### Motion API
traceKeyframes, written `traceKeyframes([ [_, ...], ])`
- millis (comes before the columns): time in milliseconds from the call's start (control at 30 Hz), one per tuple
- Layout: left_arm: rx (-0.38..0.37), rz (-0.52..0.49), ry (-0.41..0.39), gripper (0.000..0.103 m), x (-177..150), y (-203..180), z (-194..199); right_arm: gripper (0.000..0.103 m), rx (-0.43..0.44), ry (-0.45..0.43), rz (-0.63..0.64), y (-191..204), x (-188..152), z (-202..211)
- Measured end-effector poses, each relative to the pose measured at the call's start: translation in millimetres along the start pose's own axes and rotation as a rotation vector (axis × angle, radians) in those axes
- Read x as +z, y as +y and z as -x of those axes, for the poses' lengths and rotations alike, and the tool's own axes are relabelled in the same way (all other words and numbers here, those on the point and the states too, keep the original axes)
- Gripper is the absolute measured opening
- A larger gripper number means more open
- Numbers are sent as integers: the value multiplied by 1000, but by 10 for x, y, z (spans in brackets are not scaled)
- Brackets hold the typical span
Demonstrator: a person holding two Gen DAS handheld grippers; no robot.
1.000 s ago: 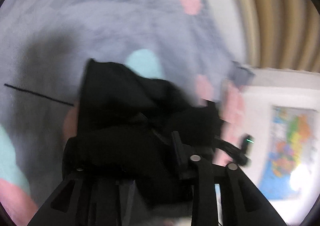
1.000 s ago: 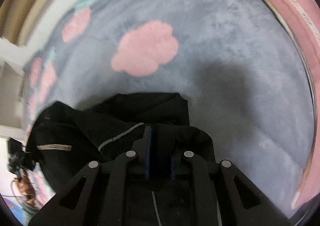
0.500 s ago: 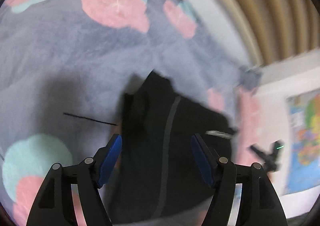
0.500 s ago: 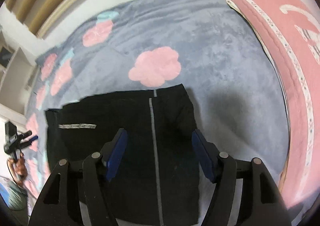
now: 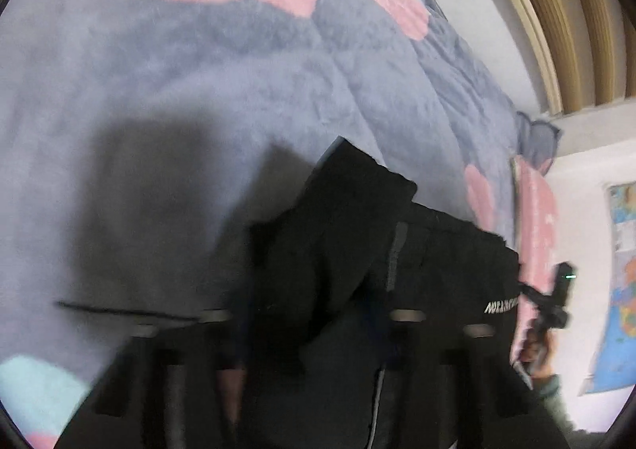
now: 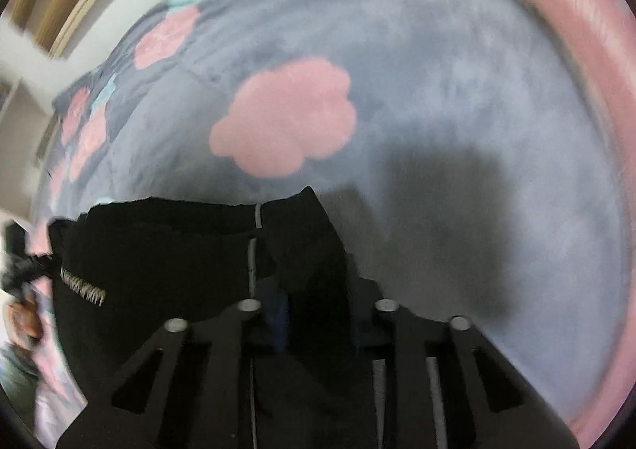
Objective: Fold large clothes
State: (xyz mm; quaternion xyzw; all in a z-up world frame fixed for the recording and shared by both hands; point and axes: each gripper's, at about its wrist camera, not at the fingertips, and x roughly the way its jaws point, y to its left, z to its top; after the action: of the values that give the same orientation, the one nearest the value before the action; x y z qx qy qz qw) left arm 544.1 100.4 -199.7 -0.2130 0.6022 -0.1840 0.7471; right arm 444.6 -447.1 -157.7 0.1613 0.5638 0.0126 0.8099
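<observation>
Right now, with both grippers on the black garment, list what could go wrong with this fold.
1. The left gripper has just been closing on a thick bunch of the black garment, so it may hold several layers and drag the fold askew.
2. The right gripper has just closed on cloth near the grey zip line; a thin pinch could slip.
3. The plush grey blanket might snag and rumple the garment.

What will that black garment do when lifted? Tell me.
Probably flop: the black garment already bunches into soft folds between the right gripper pads. Likely to drape and sag between both grips, since the left gripper holds another bunch. The plush blanket may drag it.
</observation>
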Motion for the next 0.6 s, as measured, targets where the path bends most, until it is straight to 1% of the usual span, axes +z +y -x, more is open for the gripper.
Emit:
traceKeyframes([
  [33,5,-7,-28,23,-38,-40,92,19,-10,-37,22,71,-10,149],
  [100,-14,-15,-91,13,-139,-99,366,19,-31,-101,56,190,19,425],
  [133,-50,-8,-129,12,-167,-132,531,18,-44,-134,76,269,67,563],
  [167,-69,-3,-156,12,-144,-156,627,18,-59,-157,94,340,120,643],
  [233,-107,-5,-231,12,-31,-243,828,16,-107,-209,132,495,301,746],
  [267,-112,-8,-247,12,38,-283,848,16,-132,-229,136,545,416,731],
  [333,-90,-4,-266,12,220,-319,763,16,-153,-231,117,566,604,591],
  [367,-78,13,-260,12,294,-315,652,16,-165,-213,93,541,696,432],
  [400,-46,34,-236,12,378,-261,481,16,-173,-185,74,510,745,269],
  [433,1,51,-205,12,431,-192,284,16,-187,-148,60,478,773,79],
  [500,52,94,-137,12,455,-36,-52,16,-215,-72,44,395,758,-260],
  [533,70,120,-86,12,441,71,-280,16,-215,-19,28,337,720,-480],
  [567,67,137,-55,14,403,155,-400,16,-209,33,10,279,662,-680],
  [600,61,165,-36,19,370,243,-518,17,-202,56,0,248,630,-773],
])
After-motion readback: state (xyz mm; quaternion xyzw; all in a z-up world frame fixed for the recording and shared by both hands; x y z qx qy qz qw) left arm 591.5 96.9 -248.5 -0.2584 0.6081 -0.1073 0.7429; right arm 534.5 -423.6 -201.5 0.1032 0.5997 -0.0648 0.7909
